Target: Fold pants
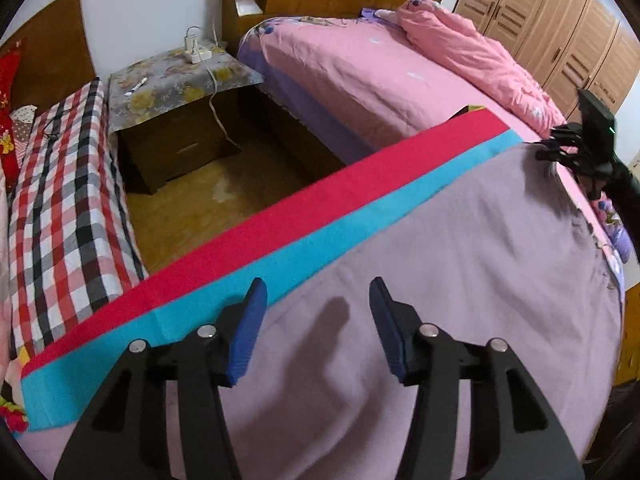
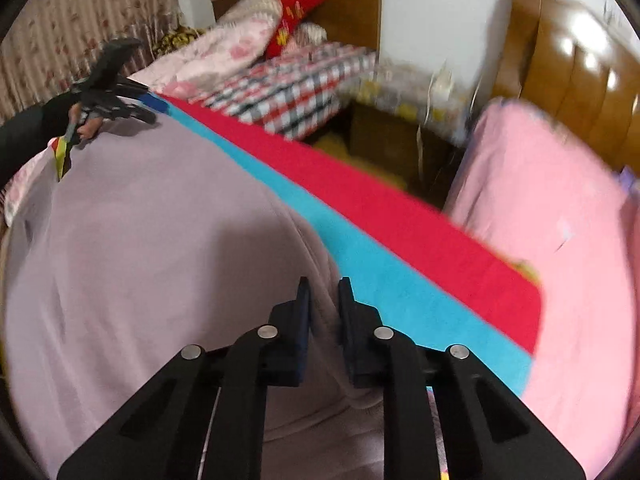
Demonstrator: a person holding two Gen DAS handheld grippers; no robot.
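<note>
- One pair of mauve pants [image 1: 420, 272] lies spread flat, filling the lower centre and right of the left wrist view and the left half of the right wrist view.
- Under the pants lies one cloth in two bands, a turquoise band [image 1: 256, 276] touching the pants' edge and a red band [image 1: 280, 204] beyond it; both run diagonally across each view.
- Two beds show: the pink-sheeted bed [image 1: 360, 76] carrying the cloth and pants, and a checked bed [image 1: 60, 200] at the left edge of the left wrist view.
- One bedside cabinet [image 1: 176, 112] stands between the beds, with one white power strip [image 1: 196, 50] on top.
- One crumpled pink quilt [image 1: 472, 56] lies at the upper right of the left wrist view, and one wardrobe [image 1: 560, 28] stands behind it.
- The left claw [image 1: 318, 320] hovers low over the pants at the bottom centre of its view, released, its two blue pads [image 1: 246, 336] wide apart with nothing between them.
- The right claw [image 2: 324, 324] points forward along the pants' edge at the bottom centre of its view; its pads stand narrowly apart with a fold of pants fabric between them, seemingly pinched, though motion blur makes this uncertain.
- In the left wrist view the right claw [image 1: 560, 142] sits at the far right edge, at the pants' far corner.
- In the right wrist view the left claw [image 2: 132, 104] appears at the upper left, held by a dark-sleeved hand [image 2: 86, 124].
</note>
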